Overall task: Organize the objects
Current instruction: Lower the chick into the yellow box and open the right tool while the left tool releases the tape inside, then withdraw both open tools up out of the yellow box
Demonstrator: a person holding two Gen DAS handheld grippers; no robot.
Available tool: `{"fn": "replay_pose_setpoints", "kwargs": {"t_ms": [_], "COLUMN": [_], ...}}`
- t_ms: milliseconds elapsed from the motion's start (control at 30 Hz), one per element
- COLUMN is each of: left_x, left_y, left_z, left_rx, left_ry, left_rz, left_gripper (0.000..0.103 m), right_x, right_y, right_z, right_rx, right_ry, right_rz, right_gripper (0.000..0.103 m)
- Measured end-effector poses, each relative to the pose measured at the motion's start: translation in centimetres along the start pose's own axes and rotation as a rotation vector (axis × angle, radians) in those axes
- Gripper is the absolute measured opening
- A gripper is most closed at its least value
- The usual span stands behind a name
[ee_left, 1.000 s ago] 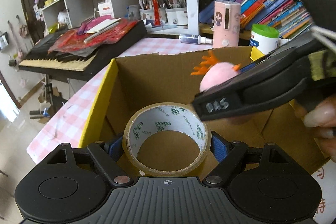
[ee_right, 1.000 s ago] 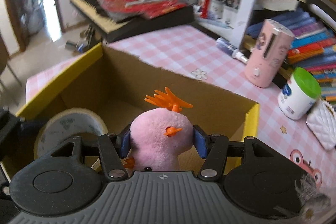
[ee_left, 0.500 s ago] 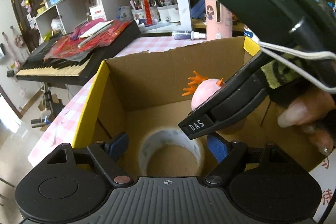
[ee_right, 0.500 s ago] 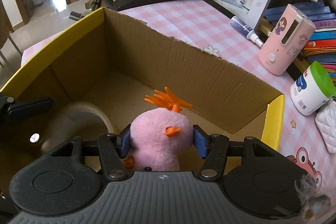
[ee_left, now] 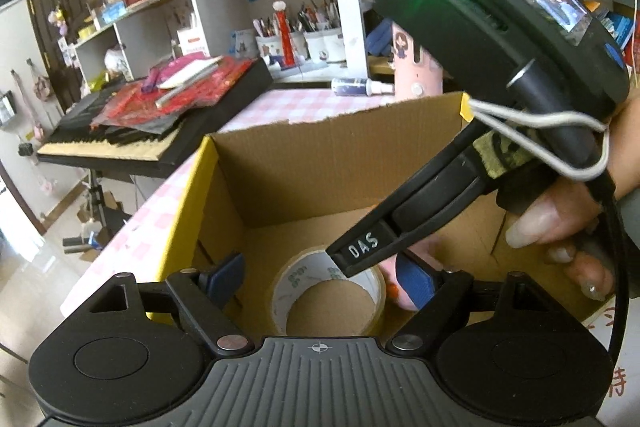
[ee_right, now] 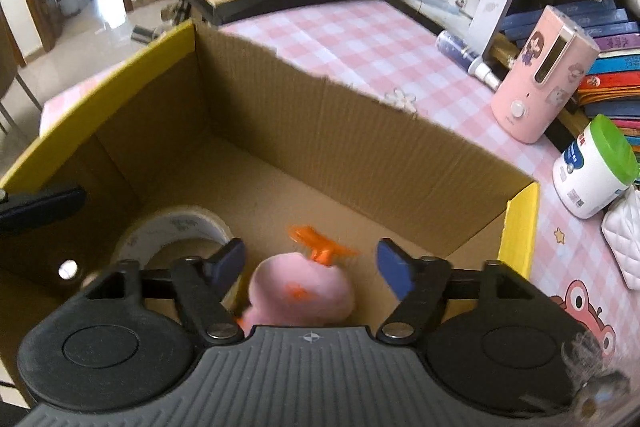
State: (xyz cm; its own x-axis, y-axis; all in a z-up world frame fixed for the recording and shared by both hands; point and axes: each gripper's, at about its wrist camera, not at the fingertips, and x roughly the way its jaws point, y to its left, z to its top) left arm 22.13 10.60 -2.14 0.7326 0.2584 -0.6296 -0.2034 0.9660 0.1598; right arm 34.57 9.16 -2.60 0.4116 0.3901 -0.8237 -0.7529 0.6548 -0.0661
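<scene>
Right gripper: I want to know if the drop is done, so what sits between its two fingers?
The pink plush toy sits low between the right gripper's fingers in the right wrist view; the jaws have just been opening and no longer touch it.

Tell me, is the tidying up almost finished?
Partly. The tape roll already lies inside the cardboard box, with the left gripper open above it. The right gripper has just been opening, and the pink plush toy sits loose between its fingers, down in the box. The green-lidded jar and pink gadget are outside it.

Tape roll (ee_left: 330, 301) lies flat inside cardboard box (ee_left: 320, 163)
</scene>
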Motion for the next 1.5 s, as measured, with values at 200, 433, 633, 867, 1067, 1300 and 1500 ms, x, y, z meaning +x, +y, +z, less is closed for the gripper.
{"fn": "replay_pose_setpoints", "kwargs": {"t_ms": [200,433,633,867,1067,1300,1500], "left_x": [-1.2,-3.5,-6.0,-8.4,-10.2,-12.3,-13.7], "left_y": [1.0,2.3,3.5,4.5,5.3,6.4,6.9], "left_z": [-0.1,-0.5,-1.4,-3.1,-4.9,-7.8,-10.0], "left_rx": [-0.068,-0.163,-0.209,-0.238,-0.244,-0.266,-0.263], "left_ry": [-0.044,-0.109,-0.154,-0.172,-0.172,-0.137,-0.087], "left_rz": [0.022,0.060,0.060,0.050,0.040,0.023,0.009], "left_gripper": [0.089,0.094,0.095,0.098,0.099,0.099,0.099], "right_x": [-2.9,-7.8,-12.5,-16.3,-17.8,-17.7,-17.7], "right_y": [-1.0,-1.6,-0.9,0.9,3.1,7.0,10.4], "right_z": [0.1,-2.0,-5.2,-9.3,-11.6,-15.5,-18.8], "right_rx": [0.058,0.170,0.231,0.267,0.324,0.338,0.332], "right_ry": [-0.125,-0.286,-0.407,-0.541,-0.555,-0.454,-0.369], "right_rz": [-0.011,-0.058,-0.165,-0.269,-0.330,-0.360,-0.364], "right_gripper": [0.080,0.080,0.083,0.084,0.086,0.087,0.089]}}
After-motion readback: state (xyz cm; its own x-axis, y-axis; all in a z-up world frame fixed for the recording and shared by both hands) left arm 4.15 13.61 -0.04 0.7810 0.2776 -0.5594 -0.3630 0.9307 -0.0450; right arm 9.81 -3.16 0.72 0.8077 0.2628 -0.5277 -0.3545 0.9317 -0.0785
